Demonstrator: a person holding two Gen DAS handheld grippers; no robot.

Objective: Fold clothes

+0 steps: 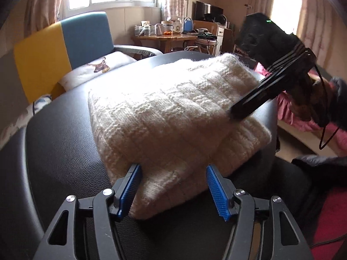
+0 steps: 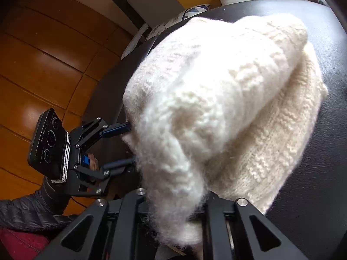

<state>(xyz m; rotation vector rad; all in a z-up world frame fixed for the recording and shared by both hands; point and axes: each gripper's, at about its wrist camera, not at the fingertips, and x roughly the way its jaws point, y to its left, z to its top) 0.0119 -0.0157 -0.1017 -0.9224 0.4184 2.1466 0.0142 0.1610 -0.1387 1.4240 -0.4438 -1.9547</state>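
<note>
I have the white knit sweater (image 1: 164,108) lying folded on the black tabletop (image 1: 65,134). My left gripper (image 1: 173,186) stands spread, straddling its near corner; my right gripper (image 1: 240,112) clamps the sweater's edge, probably to carry a fold across.

Cream chunky-knit sweater (image 1: 173,108), fuzzy, folded into thick layers, lying on black table
</note>
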